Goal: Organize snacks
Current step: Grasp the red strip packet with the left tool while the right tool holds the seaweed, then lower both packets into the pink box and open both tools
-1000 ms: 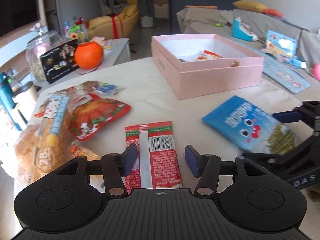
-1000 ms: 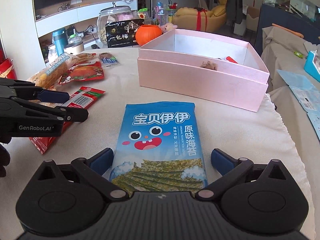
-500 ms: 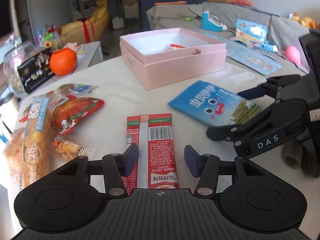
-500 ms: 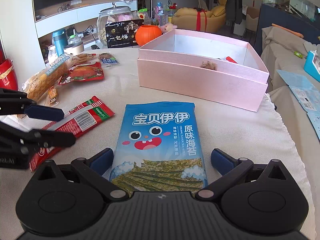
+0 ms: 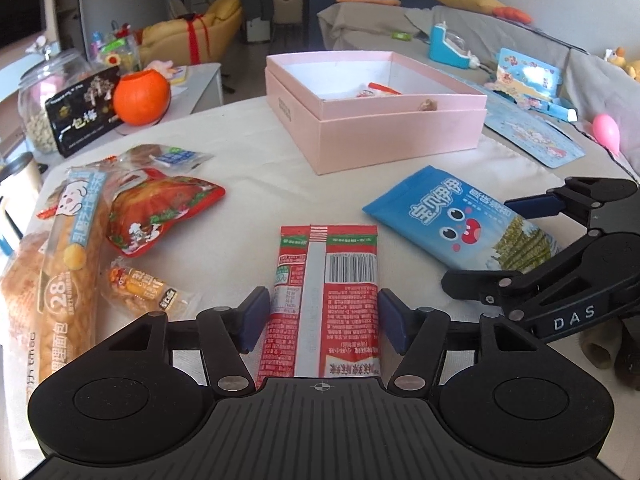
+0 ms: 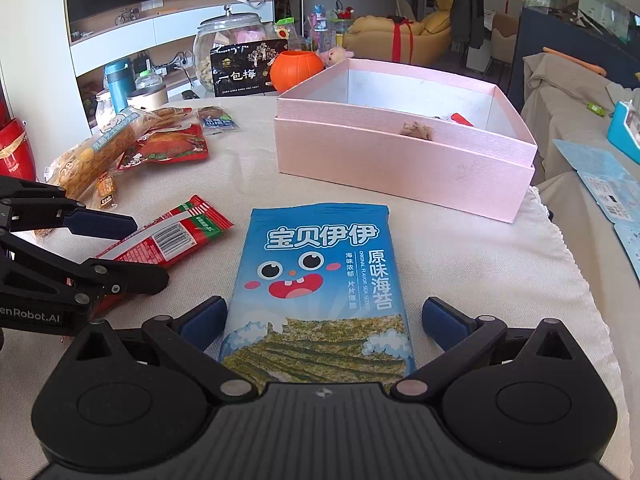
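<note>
From the left wrist view, we are holding our left gripper (image 5: 323, 322) with its blue fingers spread on either side of a long red foil snack packet with a barcode (image 5: 326, 296), each pad standing just off a long edge of the packet, gripping nothing. The packet is lying flat at the lower centre on the cream tablecloth (image 5: 256, 160). At the upper centre the open pink cardboard box (image 5: 396, 136) is sitting with bare cloth between it and the packet. Down the left edge, a long bread loaf in a clear bag (image 5: 60, 264) and a red roast-chicken pouch (image 5: 156, 216) are crowding that side. At the right, our right gripper (image 5: 504, 240) is straddling the blue seaweed snack bag (image 5: 460, 220).

From the right wrist view, we are keeping the right gripper (image 6: 322, 320) wide apart around the near end of the blue seaweed snack bag (image 6: 320, 272), with a clear gap beside its right edge. The pink box (image 6: 400, 164) is standing in the upper centre, cloth showing before its front wall. The left gripper (image 6: 132, 252) is entering from the left edge over the red packet (image 6: 168, 236).
</note>
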Available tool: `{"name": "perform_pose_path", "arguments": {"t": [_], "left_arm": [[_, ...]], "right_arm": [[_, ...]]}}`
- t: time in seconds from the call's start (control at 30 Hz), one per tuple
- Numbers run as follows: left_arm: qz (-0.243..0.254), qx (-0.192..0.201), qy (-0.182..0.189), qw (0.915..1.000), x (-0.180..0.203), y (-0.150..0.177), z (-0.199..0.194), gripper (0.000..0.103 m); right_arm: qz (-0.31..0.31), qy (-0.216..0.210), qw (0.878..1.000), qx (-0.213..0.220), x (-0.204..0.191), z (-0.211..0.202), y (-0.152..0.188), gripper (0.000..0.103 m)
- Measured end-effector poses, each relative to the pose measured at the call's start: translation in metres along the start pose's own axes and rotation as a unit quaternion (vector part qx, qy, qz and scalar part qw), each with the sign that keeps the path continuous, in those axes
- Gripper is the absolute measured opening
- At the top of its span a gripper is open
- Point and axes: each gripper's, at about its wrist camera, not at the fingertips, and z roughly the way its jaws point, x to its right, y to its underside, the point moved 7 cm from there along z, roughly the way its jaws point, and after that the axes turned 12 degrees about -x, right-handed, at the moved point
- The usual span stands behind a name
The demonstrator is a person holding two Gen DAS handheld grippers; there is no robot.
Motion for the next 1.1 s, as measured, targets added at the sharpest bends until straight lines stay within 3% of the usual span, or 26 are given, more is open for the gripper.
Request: {"name": "perform_pose_path", "arguments": {"t": [0.3, 0.5, 0.57, 0.63, 0.8, 0.93, 1.03, 1.1], "left_arm": [[-0.021, 0.003, -0.010, 0.9997, -0.004, -0.004, 0.002, 0.064], [-0.002, -0.017, -0.003, 0.9999, -0.003, 0.001, -0.001, 0.064], [0.001, -0.027, 0.005, 0.9996, -0.004, 0.000, -0.002, 0.064], [0.010, -0.037, 0.009, 0.9992, -0.005, 0.000, -0.002, 0.063], [-0.003, -0.027, 0.013, 0.9996, -0.011, -0.002, -0.006, 0.052], [-0.018, 0.028, 0.059, 0.9977, -0.006, -0.032, -0.032, 0.051], [-0.019, 0.093, 0.083, 0.9920, -0.002, -0.084, -0.058, 0.051], [-0.020, 0.150, 0.095, 0.9839, 0.002, -0.127, -0.071, 0.052]], "right_arm": [[-0.001, -0.006, 1.000, -0.017, 0.000, -0.005, 0.003, 0.103], [-0.015, -0.031, 0.999, -0.037, 0.006, -0.001, -0.008, 0.103], [-0.011, -0.026, 0.999, -0.041, 0.009, 0.001, -0.014, 0.098], [-0.019, -0.023, 0.998, -0.046, 0.011, -0.001, -0.019, 0.083], [-0.003, -0.056, 0.997, -0.045, 0.029, -0.022, -0.025, 0.080], [0.015, -0.044, 0.999, -0.009, 0.052, -0.049, -0.038, 0.079], [0.025, -0.041, 0.998, 0.049, 0.065, -0.081, -0.064, 0.079], [0.030, -0.028, 0.996, 0.084, 0.073, -0.097, -0.093, 0.079]]}}
